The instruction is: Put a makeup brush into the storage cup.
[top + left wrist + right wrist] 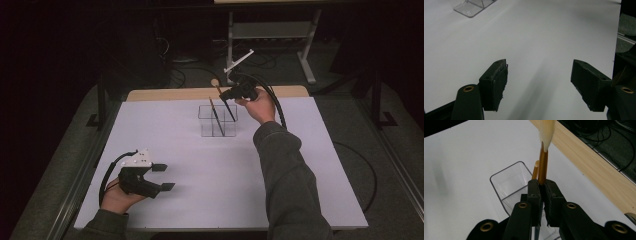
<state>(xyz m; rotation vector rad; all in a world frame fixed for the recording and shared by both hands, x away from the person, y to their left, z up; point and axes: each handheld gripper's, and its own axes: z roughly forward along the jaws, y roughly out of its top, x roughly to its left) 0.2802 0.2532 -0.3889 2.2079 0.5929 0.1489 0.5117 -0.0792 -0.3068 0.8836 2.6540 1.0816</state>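
We see a clear compartmented holder [218, 120] at upper centre of the white bench [165, 125]. A dark-handled brush [216, 117] leans inside one compartment. Our right tongs [542, 185] are clamped on a second brush [543, 166], amber handle, pale bristles uppermost, directly above the holder; its lower end is hidden. Our left tongs [539, 82] stand wide and empty at lower left.

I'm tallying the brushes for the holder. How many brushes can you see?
2. One brush is clamped in the right gripper, bristles up, above the clear holder. The second brush leans inside that holder. None seem hidden.
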